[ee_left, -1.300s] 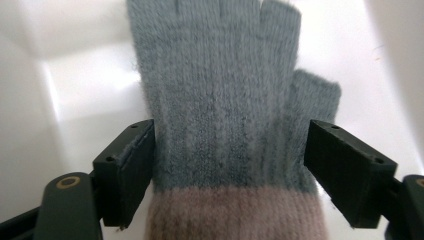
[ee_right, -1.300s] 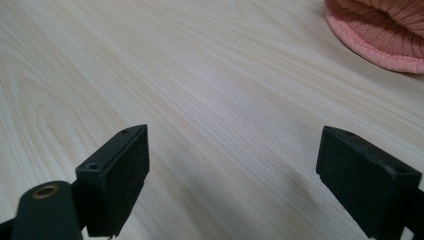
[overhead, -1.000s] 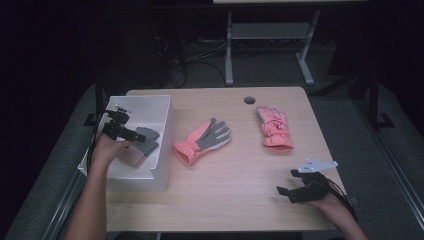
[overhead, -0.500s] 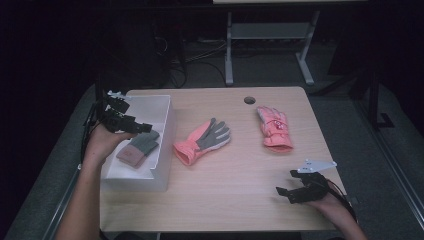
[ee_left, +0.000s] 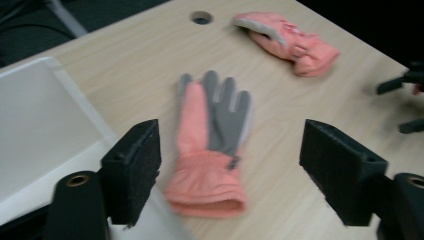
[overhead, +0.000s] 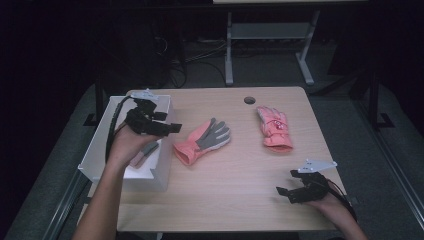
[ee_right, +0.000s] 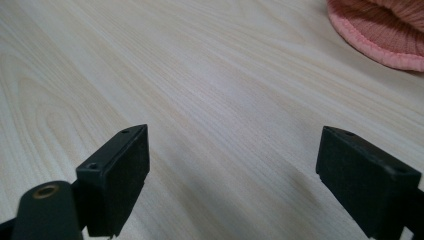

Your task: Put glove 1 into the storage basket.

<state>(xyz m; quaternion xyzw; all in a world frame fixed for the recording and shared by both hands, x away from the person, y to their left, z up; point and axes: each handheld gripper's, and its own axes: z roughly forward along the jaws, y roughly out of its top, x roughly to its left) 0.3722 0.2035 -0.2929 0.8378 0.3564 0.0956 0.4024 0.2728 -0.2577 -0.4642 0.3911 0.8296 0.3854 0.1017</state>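
A pink glove with a grey palm [overhead: 202, 141] lies palm up in the middle of the table. A second pink glove [overhead: 273, 127] lies farther right. A third glove [overhead: 145, 152], grey and pink, lies inside the white box [overhead: 100, 150] at the left. My left gripper [overhead: 167, 122] hovers over the box's right wall, open; its jaws have just been closing a little, with nothing between them. In the left gripper view, the left gripper [ee_left: 232, 145] points at the grey-palmed glove [ee_left: 212, 145]. My right gripper [overhead: 285, 194] rests low at the front right, open and empty.
A round cable hole [overhead: 249, 100] sits near the table's far edge. In the right gripper view, bare wood lies between the jaws of the right gripper [ee_right: 230, 160], with a pink knitted cuff [ee_right: 385, 30] at the top right. A metal stand [overhead: 265, 50] is beyond the table.
My left gripper has risen out of the white box and moved right toward the table, while the glove stays in the box. The right gripper has not moved.
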